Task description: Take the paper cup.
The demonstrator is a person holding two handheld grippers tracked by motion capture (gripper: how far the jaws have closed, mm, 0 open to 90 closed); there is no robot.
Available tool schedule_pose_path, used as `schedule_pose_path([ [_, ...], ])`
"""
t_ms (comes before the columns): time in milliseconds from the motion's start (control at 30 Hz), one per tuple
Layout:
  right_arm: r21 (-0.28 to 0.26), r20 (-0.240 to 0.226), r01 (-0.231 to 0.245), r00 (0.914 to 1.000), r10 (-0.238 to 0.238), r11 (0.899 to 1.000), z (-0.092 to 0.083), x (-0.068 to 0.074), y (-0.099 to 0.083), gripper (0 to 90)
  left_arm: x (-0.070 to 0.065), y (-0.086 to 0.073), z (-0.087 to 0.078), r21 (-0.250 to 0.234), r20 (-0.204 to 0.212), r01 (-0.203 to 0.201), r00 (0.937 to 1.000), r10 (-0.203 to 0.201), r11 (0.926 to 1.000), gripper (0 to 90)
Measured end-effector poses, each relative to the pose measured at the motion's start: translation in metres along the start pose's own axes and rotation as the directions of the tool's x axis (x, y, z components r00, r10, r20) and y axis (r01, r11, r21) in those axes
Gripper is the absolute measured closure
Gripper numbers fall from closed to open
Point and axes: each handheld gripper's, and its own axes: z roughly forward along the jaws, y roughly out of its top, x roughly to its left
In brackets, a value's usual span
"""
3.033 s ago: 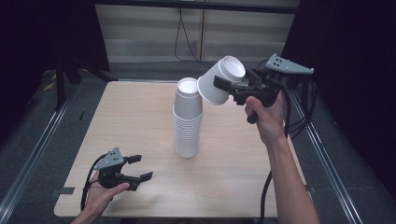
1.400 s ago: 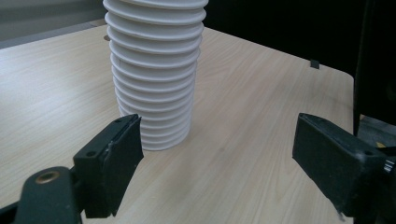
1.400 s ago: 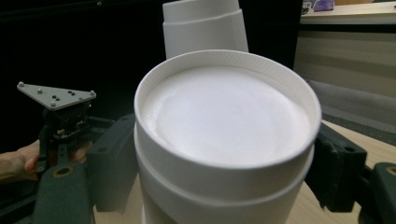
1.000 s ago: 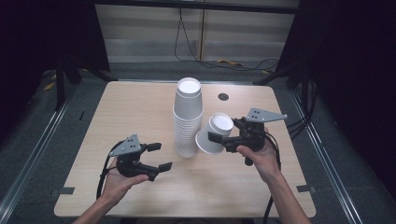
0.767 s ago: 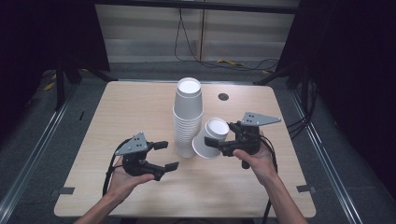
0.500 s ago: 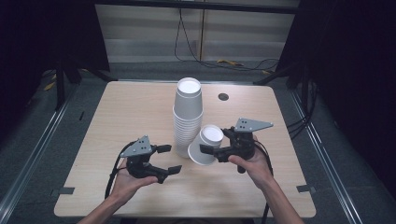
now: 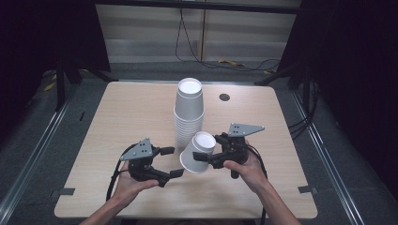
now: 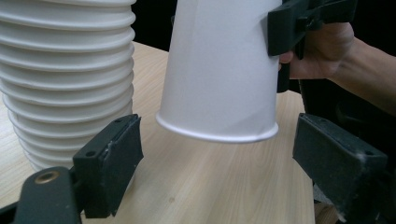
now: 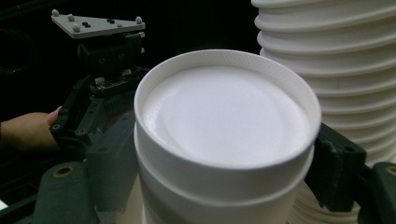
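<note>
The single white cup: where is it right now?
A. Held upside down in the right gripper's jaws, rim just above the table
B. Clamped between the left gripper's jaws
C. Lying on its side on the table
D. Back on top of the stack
A. The right gripper clamps the single cup near its upturned base, and the left gripper view shows its rim hanging off the table, beside the stack.

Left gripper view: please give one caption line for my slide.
Right claw holds an upside-down white paper cup above the wooden table, beside a stack of white paper cups.
</note>
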Motion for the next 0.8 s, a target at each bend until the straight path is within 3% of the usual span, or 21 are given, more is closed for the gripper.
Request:
schedule_pose_path([
  [167, 0.008, -0.041, 0.007, 0.9991, -0.006, 1.0, 0.006, 0.002, -0.002, 21.9, 0.0, -0.001, 0.007, 0.001, 0.037, 0.013, 0.9993, -0.013, 0.9999, 15.4],
  [233, 0.01, -0.049, 0.0, 0.9988, 0.0, 1.0, 0.008, 0.003, -0.003, 22.0, -0.001, -0.001, 0.01, 0.01, 0.028, -0.005, 0.9996, 0.005, 0.9999, 15.5],
  [400, 0.014, -0.054, 0.018, 0.9984, -0.017, 1.0, 0.012, 0.006, -0.004, 22.3, -0.002, 0.0, 0.018, 0.023, 0.023, 0.0, 0.9997, 0.0, 0.9997, 15.3],
  [500, 0.019, -0.066, 0.005, 0.9978, -0.004, 1.0, 0.015, 0.006, -0.006, 22.4, -0.002, -0.002, 0.02, 0.029, 0.039, 0.003, 0.9992, -0.004, 0.9996, 15.3],
  [800, 0.028, -0.088, 0.0, 0.9961, 0.002, 1.0, 0.023, 0.01, -0.008, 22.5, -0.005, -0.004, 0.028, 0.052, 0.027, -0.004, 0.9996, 0.003, 0.9986, 9.9],
])
